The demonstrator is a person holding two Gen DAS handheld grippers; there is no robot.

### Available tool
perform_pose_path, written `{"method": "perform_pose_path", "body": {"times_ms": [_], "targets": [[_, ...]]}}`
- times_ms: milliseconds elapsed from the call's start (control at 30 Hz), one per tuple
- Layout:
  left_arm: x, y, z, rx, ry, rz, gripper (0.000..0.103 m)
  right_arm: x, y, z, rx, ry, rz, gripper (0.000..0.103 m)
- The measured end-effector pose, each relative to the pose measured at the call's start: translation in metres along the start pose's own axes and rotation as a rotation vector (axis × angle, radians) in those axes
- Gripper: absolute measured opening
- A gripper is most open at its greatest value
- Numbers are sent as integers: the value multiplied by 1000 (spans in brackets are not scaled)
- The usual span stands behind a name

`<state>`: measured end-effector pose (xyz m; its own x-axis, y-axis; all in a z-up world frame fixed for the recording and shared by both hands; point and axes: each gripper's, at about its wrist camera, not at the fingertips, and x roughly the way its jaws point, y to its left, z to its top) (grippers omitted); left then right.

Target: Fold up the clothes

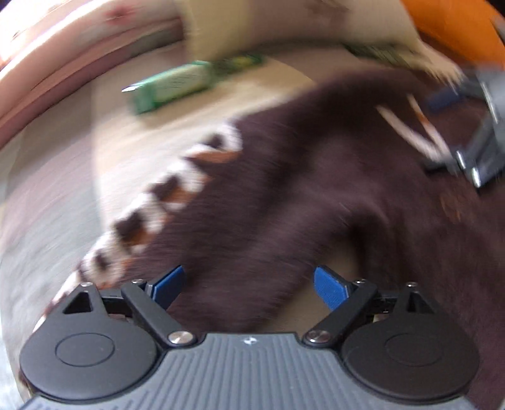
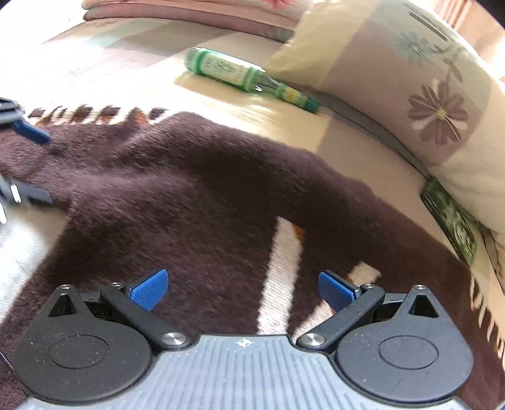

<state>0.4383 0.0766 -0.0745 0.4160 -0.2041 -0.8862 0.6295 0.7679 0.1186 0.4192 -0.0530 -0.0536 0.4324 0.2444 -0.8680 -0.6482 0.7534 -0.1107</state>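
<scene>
A dark brown fuzzy sweater (image 1: 284, 189) with a white and orange patterned hem (image 1: 164, 192) lies spread and rumpled on a cream bed cover (image 1: 202, 113). My left gripper (image 1: 249, 285) hovers over a brown fold near the hem, its blue pads wide apart and pressing on nothing; the view is blurred. My right gripper (image 2: 243, 288) is open above the sweater (image 2: 195, 189), close to a white stripe (image 2: 281, 268). Each gripper shows in the other's view: the right gripper (image 1: 473, 157) at the far right, the left gripper (image 2: 34, 162) at the left edge, open.
A green bottle (image 2: 233, 71) lies on the cover (image 2: 94, 69) beyond the sweater. A flowered pillow (image 2: 410, 94) stands at the right, with a green patterned object (image 2: 451, 220) wedged beneath it. Something orange (image 1: 457, 28) fills the top right of the left wrist view.
</scene>
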Motion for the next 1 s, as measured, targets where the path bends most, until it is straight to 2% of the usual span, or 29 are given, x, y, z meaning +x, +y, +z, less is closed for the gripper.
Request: {"method": "perform_pose_path", "body": {"times_ms": [33, 100, 200, 267, 333, 467, 500, 567, 600, 667, 800, 933, 1000], "targets": [[5, -8, -2, 37, 11, 13, 89, 0, 2, 1, -13, -4, 0, 103], [16, -9, -2, 45, 14, 61, 91, 2, 3, 4, -30, -5, -6, 103], [14, 24, -3, -109, -19, 125, 92, 3, -2, 5, -24, -3, -2, 103], [11, 49, -8, -204, -29, 143, 92, 4, -4, 5, -23, -4, 6, 103], [9, 63, -12, -243, -20, 131, 92, 5, 1, 6, -29, -10, 27, 103], [4, 58, -14, -229, 19, 126, 92, 11, 23, 17, -33, -47, 97, 103], [3, 56, -15, -235, 30, 131, 92, 13, 33, 22, -38, -68, 101, 103], [-2, 53, -22, -264, 51, 133, 91, 22, 55, 29, -58, -96, 53, 103], [-7, 54, -27, -286, 57, 136, 91, 30, 64, 32, -65, -92, 36, 103], [-14, 56, -38, -340, 69, 139, 91, 52, 83, 36, -82, -24, 19, 103], [-23, 64, -53, -448, 93, 152, 91, 57, 92, 33, -35, 18, 20, 103], [-34, 71, -62, -566, 81, 155, 91, 45, 83, 28, -76, 72, 146, 103], [-38, 75, -63, -618, 67, 151, 91, 38, 73, 32, -27, 36, 144, 103]]}}
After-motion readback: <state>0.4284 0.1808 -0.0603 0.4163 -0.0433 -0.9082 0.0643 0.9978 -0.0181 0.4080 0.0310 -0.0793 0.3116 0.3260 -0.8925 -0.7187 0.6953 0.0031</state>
